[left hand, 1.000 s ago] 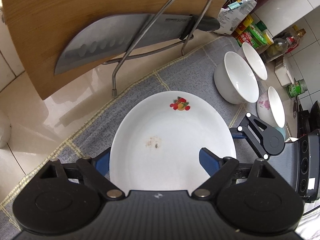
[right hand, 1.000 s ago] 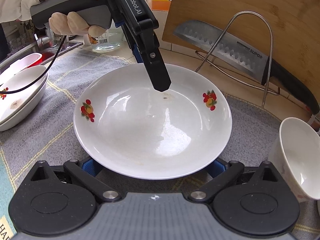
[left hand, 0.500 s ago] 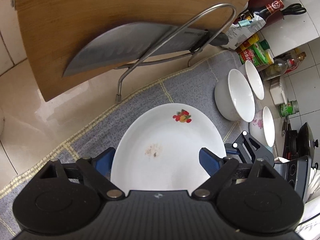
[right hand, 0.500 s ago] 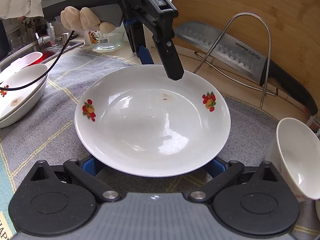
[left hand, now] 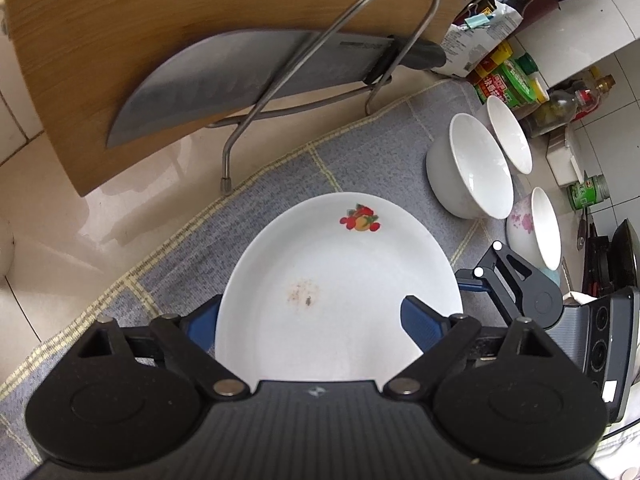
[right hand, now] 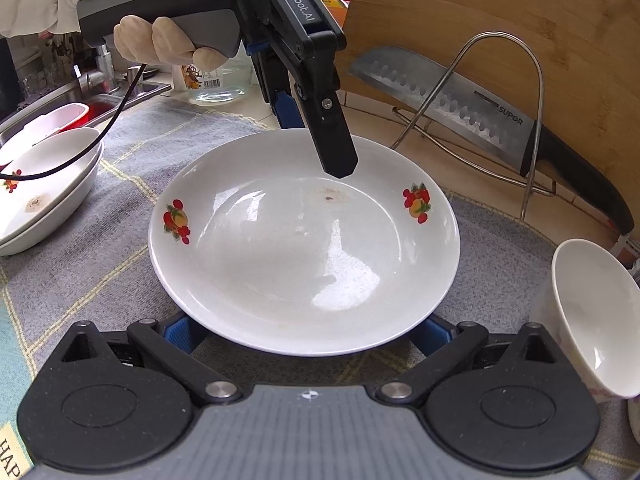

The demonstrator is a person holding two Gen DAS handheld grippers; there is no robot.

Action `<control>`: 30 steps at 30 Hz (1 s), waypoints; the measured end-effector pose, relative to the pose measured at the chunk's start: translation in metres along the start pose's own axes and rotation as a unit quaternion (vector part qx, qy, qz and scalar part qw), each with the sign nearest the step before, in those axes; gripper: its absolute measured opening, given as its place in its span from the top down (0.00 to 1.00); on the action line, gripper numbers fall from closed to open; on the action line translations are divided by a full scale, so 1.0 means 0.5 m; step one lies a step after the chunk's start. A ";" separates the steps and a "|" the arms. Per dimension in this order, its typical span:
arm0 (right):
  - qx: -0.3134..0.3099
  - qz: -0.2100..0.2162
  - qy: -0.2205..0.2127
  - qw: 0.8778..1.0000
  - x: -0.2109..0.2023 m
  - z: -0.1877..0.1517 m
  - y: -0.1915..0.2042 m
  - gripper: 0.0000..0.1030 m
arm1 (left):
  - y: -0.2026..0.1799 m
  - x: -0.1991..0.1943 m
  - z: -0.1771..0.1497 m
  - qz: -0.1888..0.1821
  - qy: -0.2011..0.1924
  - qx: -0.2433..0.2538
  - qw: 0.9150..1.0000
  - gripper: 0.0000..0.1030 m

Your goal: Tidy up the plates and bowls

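Observation:
A white plate [left hand: 340, 280] [right hand: 304, 248] with fruit prints lies on the grey mat. My left gripper [left hand: 310, 320] [right hand: 314, 144], held in a gloved hand, hangs over the plate's far rim. One finger is above the plate and the other is outside the rim. Its jaws are opening and the pads stand clear of the rim between them. My right gripper [right hand: 306, 332] [left hand: 492, 268] is at the near rim with its jaws wide apart; the rim hides its fingertips. Three white bowls [left hand: 472, 168] stand to the right, the nearest bowl [right hand: 592, 320] beside my right gripper.
A stack of matching plates [right hand: 48, 184] sits at the left by the sink [right hand: 100, 100]. Behind the plate, a cleaver [right hand: 460, 108] rests on a wire rack [left hand: 320, 60] against a wooden cutting board [left hand: 160, 20]. Bottles and jars [left hand: 520, 80] crowd the corner beyond the bowls.
The left gripper has shifted slightly to the right over the plate's far rim, and its fingers look a little wider apart. The plate and the right gripper have stayed put.

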State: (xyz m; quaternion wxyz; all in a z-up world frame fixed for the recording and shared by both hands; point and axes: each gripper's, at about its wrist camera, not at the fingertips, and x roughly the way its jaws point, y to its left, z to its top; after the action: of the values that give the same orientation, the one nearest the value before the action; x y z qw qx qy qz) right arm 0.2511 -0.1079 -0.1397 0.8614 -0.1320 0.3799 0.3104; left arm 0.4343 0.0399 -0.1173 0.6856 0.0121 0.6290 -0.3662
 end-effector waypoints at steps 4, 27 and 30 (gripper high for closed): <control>-0.005 0.000 0.001 1.000 -0.005 0.002 0.006 0.00 | -0.008 -0.008 -0.007 0.000 -0.006 0.002 1.000 0.11; -0.041 0.043 0.003 0.998 -0.100 0.004 0.071 0.00 | -0.077 -0.088 -0.129 0.025 -0.039 -0.016 0.999 0.11; -0.049 0.050 0.001 0.998 -0.113 0.003 0.082 0.00 | -0.086 -0.099 -0.150 0.029 -0.046 -0.022 0.998 0.11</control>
State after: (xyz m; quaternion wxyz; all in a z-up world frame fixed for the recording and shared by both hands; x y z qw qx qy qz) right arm 0.1965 -0.0999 -0.0965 0.8370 -0.1555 0.3710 0.3708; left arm 0.3511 0.0685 -0.0709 0.7243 -0.0019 0.6041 -0.3323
